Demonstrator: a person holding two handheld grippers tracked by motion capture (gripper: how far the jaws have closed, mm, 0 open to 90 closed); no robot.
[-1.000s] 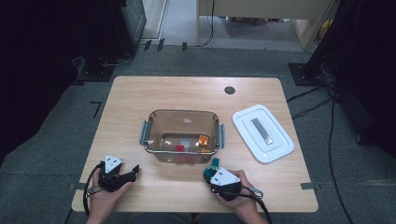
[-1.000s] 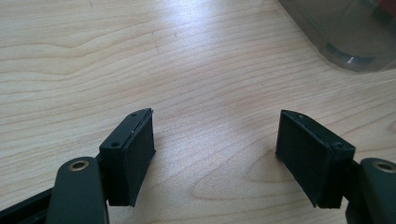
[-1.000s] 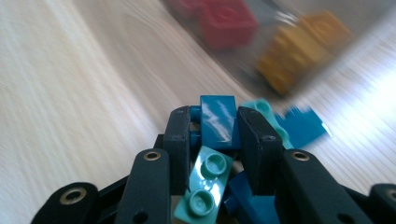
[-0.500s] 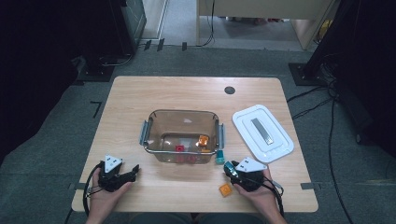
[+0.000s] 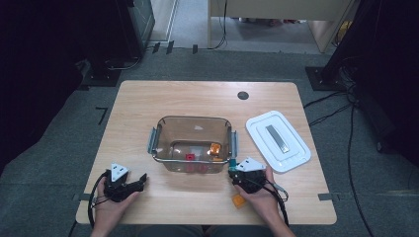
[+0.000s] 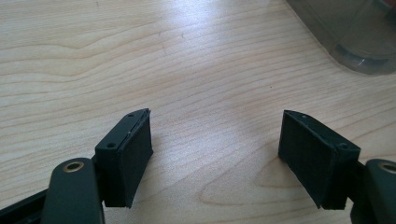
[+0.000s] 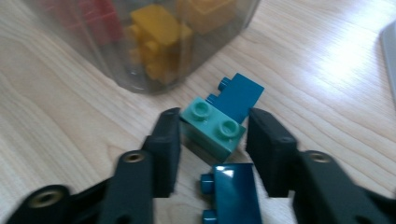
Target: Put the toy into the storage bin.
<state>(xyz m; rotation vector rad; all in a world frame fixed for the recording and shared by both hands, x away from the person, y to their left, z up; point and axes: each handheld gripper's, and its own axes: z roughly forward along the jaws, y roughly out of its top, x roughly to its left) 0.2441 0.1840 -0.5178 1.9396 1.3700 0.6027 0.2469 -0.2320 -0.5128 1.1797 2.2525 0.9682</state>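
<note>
Some blocks in the box (image 5: pixel 193 140) (red, yellow, orange). Right tongs (image 7: pixel 212 140) closing around green block (image 7: pixel 213 126), not yet squeezing; left tongs (image 6: pixel 215 158) apart, empty. Orange block (image 5: pixel 239 200) left on table.

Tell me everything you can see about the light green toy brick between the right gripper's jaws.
The light green plastic toy brick is a small block with two round studs on top. It sits tilted between the right gripper's black jaws, which have just been closing; whether both pads press it is unclear. Dark teal bricks lie directly behind and in front of it. It is close to the clear plastic container's near corner, above the wooden table.
</note>
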